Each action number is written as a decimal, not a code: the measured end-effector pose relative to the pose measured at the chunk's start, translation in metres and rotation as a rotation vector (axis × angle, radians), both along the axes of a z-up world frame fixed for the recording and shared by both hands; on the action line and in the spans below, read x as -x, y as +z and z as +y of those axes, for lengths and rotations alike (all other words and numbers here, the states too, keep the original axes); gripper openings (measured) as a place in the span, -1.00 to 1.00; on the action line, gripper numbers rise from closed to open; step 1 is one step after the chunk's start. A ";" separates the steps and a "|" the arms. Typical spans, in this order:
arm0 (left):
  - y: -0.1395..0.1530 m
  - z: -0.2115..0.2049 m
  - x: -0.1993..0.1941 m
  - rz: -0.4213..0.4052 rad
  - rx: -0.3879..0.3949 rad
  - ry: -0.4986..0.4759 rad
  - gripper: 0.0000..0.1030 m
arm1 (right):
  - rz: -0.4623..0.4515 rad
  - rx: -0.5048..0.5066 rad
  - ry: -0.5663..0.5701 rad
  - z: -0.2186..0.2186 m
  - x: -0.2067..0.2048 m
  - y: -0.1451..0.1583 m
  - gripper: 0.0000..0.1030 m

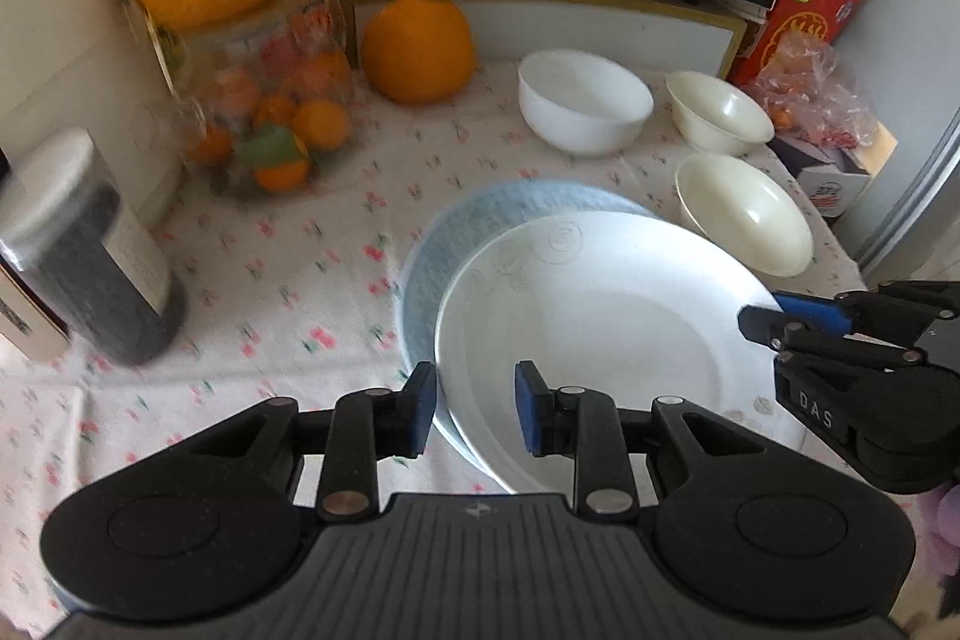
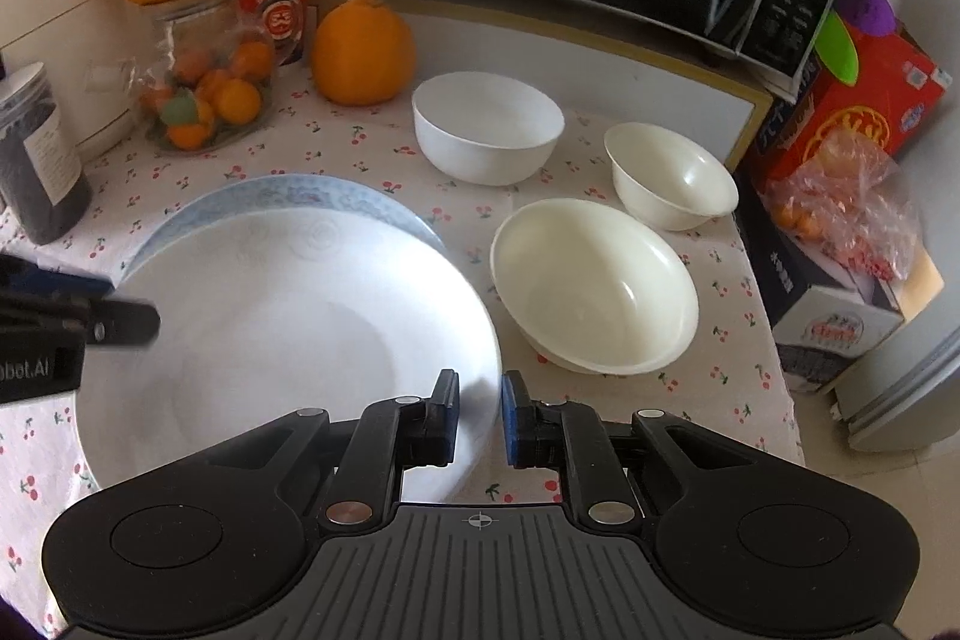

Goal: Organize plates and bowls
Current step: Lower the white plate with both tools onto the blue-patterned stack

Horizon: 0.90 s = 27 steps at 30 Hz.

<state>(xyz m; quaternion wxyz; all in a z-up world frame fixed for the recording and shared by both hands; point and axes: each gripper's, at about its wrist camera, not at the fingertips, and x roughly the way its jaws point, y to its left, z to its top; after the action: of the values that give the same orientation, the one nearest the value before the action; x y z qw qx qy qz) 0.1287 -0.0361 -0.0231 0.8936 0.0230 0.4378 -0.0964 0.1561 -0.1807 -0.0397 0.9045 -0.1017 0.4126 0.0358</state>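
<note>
Both tongs grip the white plate [image 1: 600,328] by opposite rims: left tongs [image 1: 474,409] clamp its left edge, right tongs [image 2: 480,418] clench its right edge. It sits offset on the blue-patterned plate [image 2: 288,196] on the tabletop [image 2: 372,154], beside three bowls. Glazed ceramic looks stiff, slick and breakable; hold the rims firmly and level
</note>
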 end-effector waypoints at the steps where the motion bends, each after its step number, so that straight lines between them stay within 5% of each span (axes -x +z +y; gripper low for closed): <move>1: 0.002 0.000 0.001 -0.022 -0.017 -0.006 -0.48 | 0.000 0.004 0.004 0.001 0.000 0.000 -0.72; 11: -0.010 0.010 -0.008 0.002 -0.066 0.023 -0.48 | 0.032 -0.012 0.020 0.008 -0.002 -0.004 -0.71; 16: -0.013 0.011 -0.008 0.031 -0.029 0.003 -0.69 | 0.039 -0.013 0.018 0.013 -0.002 -0.008 -0.68; 27: -0.016 0.010 -0.009 0.047 -0.021 0.005 -0.66 | 0.045 -0.217 -0.036 -0.012 -0.004 -0.002 -0.54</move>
<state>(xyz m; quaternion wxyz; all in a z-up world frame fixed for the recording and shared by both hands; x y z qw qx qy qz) 0.1378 -0.0262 -0.0395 0.8830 0.0292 0.4596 -0.0902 0.1598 -0.1926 -0.0416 0.9013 0.0050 0.4282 0.0663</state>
